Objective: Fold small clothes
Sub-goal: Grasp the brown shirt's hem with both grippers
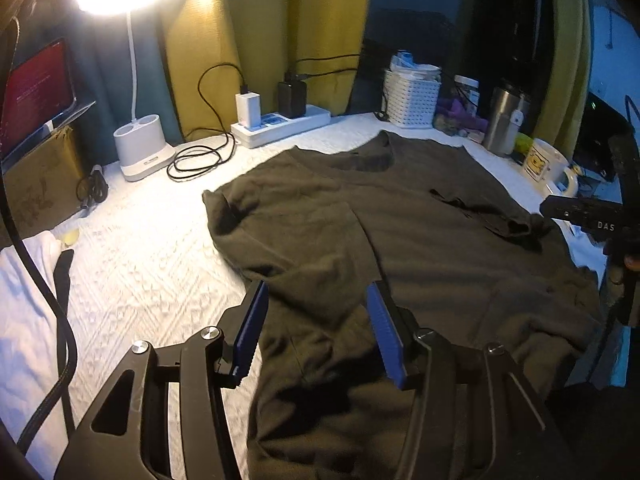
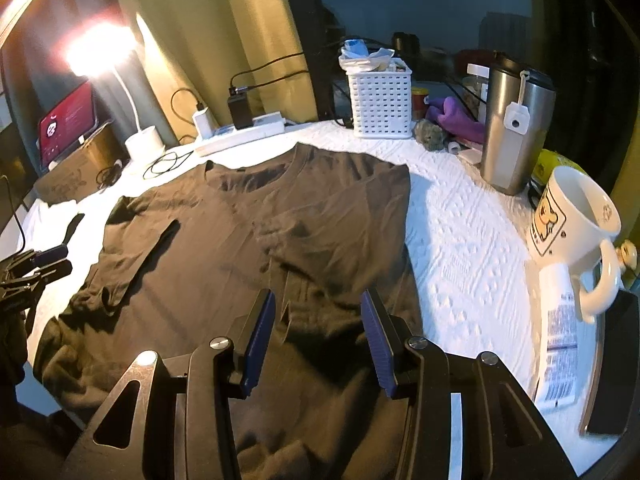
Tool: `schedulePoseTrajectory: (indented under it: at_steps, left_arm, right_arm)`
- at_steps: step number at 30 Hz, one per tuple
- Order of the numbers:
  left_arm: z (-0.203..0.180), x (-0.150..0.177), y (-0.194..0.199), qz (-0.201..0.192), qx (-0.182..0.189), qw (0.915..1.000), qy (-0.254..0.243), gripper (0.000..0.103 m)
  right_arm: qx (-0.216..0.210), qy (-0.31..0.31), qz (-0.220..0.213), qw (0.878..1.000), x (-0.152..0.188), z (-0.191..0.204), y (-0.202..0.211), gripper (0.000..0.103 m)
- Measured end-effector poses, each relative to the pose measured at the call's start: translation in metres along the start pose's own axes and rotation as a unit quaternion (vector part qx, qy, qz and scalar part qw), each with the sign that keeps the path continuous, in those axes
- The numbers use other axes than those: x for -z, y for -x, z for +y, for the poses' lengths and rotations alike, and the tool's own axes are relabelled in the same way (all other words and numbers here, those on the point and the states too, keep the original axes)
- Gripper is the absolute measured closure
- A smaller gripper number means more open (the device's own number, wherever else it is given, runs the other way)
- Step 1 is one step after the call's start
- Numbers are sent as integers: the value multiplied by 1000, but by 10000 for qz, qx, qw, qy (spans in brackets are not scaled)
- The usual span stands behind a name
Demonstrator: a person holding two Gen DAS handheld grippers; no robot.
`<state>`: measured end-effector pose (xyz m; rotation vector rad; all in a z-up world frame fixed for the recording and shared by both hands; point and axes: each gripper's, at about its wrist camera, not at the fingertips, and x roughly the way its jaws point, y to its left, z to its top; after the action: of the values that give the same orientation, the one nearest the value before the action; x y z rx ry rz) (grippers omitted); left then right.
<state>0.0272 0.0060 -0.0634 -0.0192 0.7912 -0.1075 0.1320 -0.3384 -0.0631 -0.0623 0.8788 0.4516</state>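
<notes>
A dark olive T-shirt lies spread on the white quilted table cover, collar toward the back; it also shows in the right wrist view. Both sleeves are folded inward over the body. My left gripper is open and empty, hovering above the shirt's lower left part. My right gripper is open and empty above the shirt's lower right part. The right gripper shows at the right edge of the left wrist view. The left gripper shows at the left edge of the right wrist view.
At the back stand a lit white desk lamp, a power strip with chargers, a white basket, a steel tumbler and a white mug. A white cloth lies at the left, a tablet behind it.
</notes>
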Motion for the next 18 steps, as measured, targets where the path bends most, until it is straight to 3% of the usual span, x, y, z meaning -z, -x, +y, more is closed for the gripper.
schedulePoseTrajectory:
  at_steps: [4, 8, 13, 18]
  left_arm:
    - [-8, 12, 6, 108, 30, 9999, -78, 51]
    - [-18, 30, 5, 345, 54, 9990, -277, 51]
    - [-27, 52, 3, 676, 67, 9975, -218, 51]
    - [-40, 66, 12, 738, 69, 9964, -421, 51]
  right_arm:
    - [-1, 5, 72, 10000, 15, 4, 5, 53]
    - [-16, 11, 117, 9999, 30, 8, 11, 43]
    - [-57, 21, 237, 9997, 50, 13, 15, 42]
    - [-58, 66, 413, 9991, 72, 20, 15, 42]
